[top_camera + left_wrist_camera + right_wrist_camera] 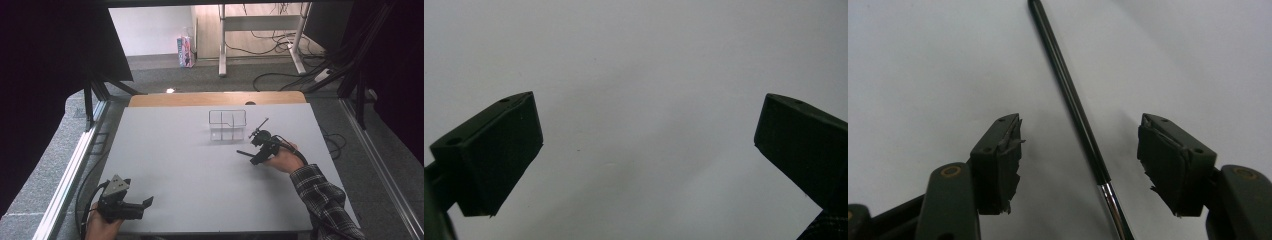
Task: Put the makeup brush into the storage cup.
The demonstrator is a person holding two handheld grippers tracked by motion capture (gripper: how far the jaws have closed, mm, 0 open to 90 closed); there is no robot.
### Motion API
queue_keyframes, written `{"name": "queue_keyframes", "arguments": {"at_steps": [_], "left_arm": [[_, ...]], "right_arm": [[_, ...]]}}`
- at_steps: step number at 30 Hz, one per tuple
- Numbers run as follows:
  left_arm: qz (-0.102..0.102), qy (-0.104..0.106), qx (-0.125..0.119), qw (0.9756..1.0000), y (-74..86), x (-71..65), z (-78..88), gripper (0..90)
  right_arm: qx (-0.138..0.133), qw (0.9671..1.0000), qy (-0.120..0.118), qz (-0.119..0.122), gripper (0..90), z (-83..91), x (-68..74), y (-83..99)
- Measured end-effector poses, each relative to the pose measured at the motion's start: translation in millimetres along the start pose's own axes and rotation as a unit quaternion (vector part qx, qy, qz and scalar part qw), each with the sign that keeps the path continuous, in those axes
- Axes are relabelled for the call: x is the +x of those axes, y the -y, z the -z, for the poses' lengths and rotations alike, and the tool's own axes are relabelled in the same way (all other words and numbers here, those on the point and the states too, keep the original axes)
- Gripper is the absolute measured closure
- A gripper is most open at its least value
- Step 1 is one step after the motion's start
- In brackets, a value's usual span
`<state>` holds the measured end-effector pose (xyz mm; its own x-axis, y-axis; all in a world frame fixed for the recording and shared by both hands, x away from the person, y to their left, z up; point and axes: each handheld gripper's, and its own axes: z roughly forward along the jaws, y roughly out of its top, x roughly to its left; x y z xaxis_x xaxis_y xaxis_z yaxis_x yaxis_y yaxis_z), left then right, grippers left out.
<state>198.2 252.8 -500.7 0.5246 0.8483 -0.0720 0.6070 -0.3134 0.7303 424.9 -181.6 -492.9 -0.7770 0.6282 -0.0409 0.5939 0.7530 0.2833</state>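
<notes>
A thin black pen [1068,90] with a silver end lies on the white table [190,165]. It runs lengthwise between the jaws of my right gripper [1080,125]. The worn pads [1010,155] stand apart on either side of the pen and do not touch it, so the gripper is open. From above, the right gripper [256,149] sits low over the table just right of centre, and the pen [243,152] sticks out to its left. My left gripper [145,204] rests at the near left corner. Its jaws are wide open [650,105] over bare table.
A small clear compartment box [227,125] stands on the table just behind and left of the right gripper. A wooden strip [215,98] borders the table's far edge. Metal rails [75,165] run along both sides. Cables lie on the floor beyond.
</notes>
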Motion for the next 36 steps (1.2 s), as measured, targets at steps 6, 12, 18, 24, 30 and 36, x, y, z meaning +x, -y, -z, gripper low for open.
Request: {"name": "queue_keyframes", "arguments": {"at_steps": [6, 12, 18, 24, 30, 36], "left_arm": [[-0.001, 0.0, 0.0, 1.0, 0.1, 0.0, 0.1, 0.2], [-0.002, -0.001, -0.001, 1.0, 0.4, -0.5, 0.4, 0.2], [0.001, -0.005, -0.003, 1.0, 0.9, -0.6, 1.1, 0.2], [0.001, 0.001, -0.018, 0.9998, 0.1, -1.4, 3.1, 0.4], [0.012, 0.014, -0.044, 0.9988, 0.3, 2.6, 6.5, 0.3], [0.025, 0.039, -0.071, 0.9964, -0.1, 5.0, 7.9, 0.5]], "right_arm": [[0.018, 0.9998, -0.006, 0.006, 42.7, -3.7, 1.1, -1.2], [0.04, 0.999, -0.018, 0.003, 80.6, -0.1, -0.5, -2.3], [0.045, 0.9987, -0.026, -0.002, 84.1, 0.4, -1.4, -2.0], [0.021, 0.9987, -0.045, -0.015, 84.1, 3.9, -6.2, 3.7], [-0.002, 0.9986, -0.052, -0.01, 84.0, 16.6, -5.9, 8.3], [-0.027, 0.9978, -0.061, -0.002, 84.0, 28.1, 2.7, 14.0]]}}
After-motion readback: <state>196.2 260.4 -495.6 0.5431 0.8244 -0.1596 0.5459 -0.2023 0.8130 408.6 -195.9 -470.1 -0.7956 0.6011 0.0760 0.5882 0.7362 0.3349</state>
